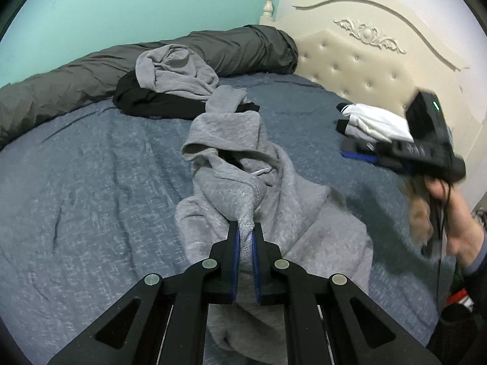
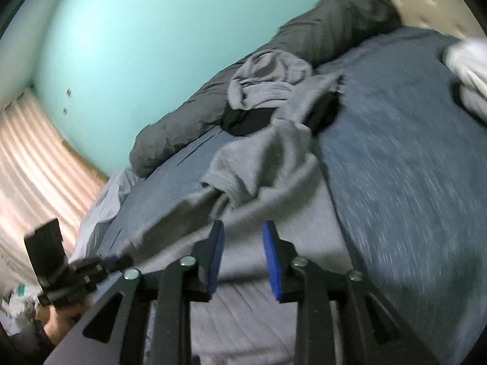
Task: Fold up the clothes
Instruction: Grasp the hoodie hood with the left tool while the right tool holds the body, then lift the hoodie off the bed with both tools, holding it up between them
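So, grey hoodie [image 1: 274, 200] sprawled mid-bed, one gripper pinching it

It lies rumpled on the blue bedspread [image 1: 91, 182], hood toward the clothes pile [image 1: 170, 82] by the rolled dark duvet [image 1: 76, 76]. Left gripper [image 1: 246, 228] has its blue pads squeezed nearly together on a bunched fold of the grey fabric. Right gripper [image 2: 243, 228] hangs above the hoodie's body with its jaws partly apart, nothing between the pads. Folded white clothes [image 1: 374, 121] sit near the headboard [image 1: 365, 60].
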Tool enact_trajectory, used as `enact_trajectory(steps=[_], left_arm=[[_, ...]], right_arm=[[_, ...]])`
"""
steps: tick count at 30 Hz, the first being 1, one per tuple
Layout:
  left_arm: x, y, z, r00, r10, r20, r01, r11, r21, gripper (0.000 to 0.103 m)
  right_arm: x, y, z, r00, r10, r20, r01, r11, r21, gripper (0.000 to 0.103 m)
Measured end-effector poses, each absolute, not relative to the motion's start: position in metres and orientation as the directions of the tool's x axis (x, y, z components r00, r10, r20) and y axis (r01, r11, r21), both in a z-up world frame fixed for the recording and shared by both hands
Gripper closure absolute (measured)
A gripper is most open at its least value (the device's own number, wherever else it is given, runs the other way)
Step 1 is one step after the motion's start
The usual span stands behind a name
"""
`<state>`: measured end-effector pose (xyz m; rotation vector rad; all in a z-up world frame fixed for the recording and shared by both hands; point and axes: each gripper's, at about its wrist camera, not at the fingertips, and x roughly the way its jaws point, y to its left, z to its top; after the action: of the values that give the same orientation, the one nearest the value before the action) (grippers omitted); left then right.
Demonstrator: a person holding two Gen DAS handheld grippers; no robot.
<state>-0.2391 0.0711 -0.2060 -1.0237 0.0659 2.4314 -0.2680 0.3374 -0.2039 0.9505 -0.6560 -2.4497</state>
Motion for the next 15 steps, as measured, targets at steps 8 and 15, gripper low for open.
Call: enact_trajectory(steps=[8, 15], left_arm=[[-0.238, 0.071, -0.202, -0.613, 0.438, -0.658, -0.43, -0.883, -0.188, 0.096], [-0.236, 0.069, -0.193, -0.621, 0.441, -0.648, -0.432, -0.882, -0.187, 0.096]], right_arm=[[-0.34, 0.27, -0.216, -0.478, -0.493, -0.727, 0.258, -0.87, 0.421, 0.067], [-0.371, 0.26, -0.242, -0.425, -0.467, -0.776, 0.194, -0.884, 0.426, 0.083]])
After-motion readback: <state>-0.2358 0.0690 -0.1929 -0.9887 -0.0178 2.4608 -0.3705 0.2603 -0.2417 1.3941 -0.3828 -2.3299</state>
